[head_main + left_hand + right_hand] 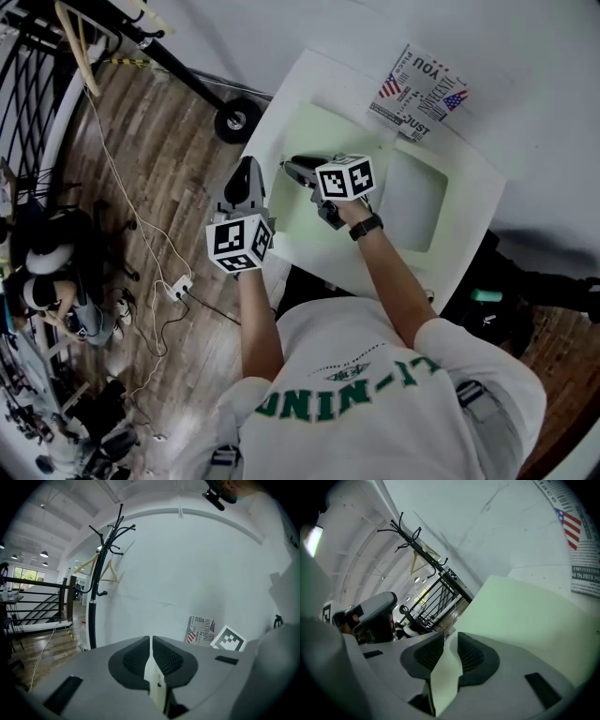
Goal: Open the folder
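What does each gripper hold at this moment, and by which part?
The left gripper is shut on the folder, at a thin edge. The right gripper has a folder edge between its jaws, but they stand apart: no firm hold yet.

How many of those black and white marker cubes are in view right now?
2. One marker cube rides on the left gripper at the table's left edge; the other sits on the right gripper, over the pale green folder. None seems hidden.
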The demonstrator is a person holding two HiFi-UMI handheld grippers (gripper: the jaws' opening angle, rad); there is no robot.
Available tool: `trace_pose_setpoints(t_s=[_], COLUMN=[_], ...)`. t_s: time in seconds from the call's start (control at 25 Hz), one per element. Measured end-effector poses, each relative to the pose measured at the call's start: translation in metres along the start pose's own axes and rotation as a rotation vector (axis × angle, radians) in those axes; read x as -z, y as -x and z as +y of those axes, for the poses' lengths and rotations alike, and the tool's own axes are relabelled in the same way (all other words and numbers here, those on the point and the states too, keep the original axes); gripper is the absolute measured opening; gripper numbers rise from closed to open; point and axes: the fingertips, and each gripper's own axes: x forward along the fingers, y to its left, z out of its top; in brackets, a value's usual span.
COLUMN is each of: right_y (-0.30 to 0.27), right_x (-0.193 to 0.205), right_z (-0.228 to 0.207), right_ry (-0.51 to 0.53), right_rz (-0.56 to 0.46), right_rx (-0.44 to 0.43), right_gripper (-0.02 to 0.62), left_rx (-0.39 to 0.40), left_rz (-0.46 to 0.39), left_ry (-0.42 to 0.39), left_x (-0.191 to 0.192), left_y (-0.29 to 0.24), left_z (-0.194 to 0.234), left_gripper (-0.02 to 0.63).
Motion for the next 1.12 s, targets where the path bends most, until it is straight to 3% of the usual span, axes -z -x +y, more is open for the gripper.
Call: trace_pose_setpoints(t_s=[0.16,0.4,0.68,1.12], right_y=[-0.027,-0.053,-0.071,-0.071], right_x=[0.014,0.026,0.039,0.039], right_z=[-0.018,-0.042,-0.058,-0.065], right_ry=[0.037,0.214,0.309,0.342], right_rz=[0.072,0.199,0.288,0.286], right_rx=[0.043,0.209,0.285,0.341], right_gripper=[0.098,0.049,0.046,0.018], left_rx=[-0.014,-0.031,-0.021,-0.007], left_rz=[0.018,0.039,0.067,0.062], left_ry=[0.013,0.043,0.059,0.067], left_x=[0.012,0.027,0.042,0.038], left_y=[-0.003,-0.007,-0.015,-0.012], left_z=[0.011,0.024,0.026,0.019], left_gripper=[0.017,0.015,0.017,0.015])
